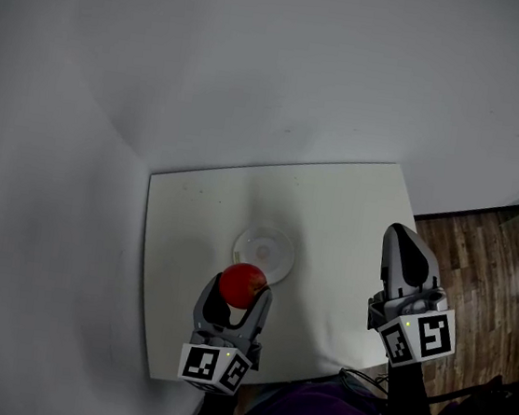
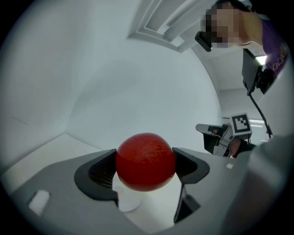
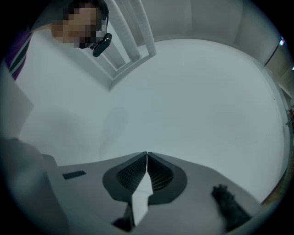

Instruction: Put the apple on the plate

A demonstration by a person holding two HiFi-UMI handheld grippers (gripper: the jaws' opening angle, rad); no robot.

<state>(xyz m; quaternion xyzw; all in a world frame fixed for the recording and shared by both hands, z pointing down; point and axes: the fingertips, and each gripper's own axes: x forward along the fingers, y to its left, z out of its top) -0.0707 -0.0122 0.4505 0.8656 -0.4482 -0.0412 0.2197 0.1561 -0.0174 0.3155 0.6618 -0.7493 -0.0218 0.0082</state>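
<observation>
**Round red apple (image 2: 145, 160) stuck in the left gripper (image 2: 145, 166), right by the plate**

So the left gripper's fingers are clamped on both sides of the apple. It's over the white bench (image 1: 353, 213), at the near edge of the small round pale plate (image 1: 269, 246). The right gripper (image 3: 147, 158) is off to the side, fingers pressed together with nothing in them.

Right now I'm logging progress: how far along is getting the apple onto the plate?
Done: the apple is picked up, the left tool shut on it. In hand: it is held at the near edge of the plate in the head view. Left: carry it over the plate, set it down, let go. The right tool is shut, empty.
</observation>
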